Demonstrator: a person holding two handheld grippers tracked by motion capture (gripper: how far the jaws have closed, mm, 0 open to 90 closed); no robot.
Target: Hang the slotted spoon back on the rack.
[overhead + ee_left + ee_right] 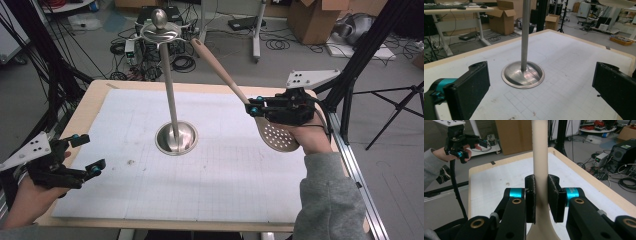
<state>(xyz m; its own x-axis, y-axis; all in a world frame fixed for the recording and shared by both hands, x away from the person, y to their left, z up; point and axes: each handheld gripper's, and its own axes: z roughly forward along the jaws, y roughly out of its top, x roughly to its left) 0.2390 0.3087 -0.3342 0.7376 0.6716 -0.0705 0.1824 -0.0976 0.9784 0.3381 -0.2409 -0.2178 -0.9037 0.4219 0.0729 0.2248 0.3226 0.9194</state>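
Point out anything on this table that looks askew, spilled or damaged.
Nothing looks damaged or spilled. The metal stand is upright on the white mat. The right gripper holds the slotted spoon slanted, handle up. A few small dark specks mark the mat.

Even, soft indoor light, faint shadows; pictures slightly soft, grainy throughout.

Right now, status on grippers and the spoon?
Right gripper shut on slotted spoon, handle tip near stand top. Left gripper open, idle. Nothing between.
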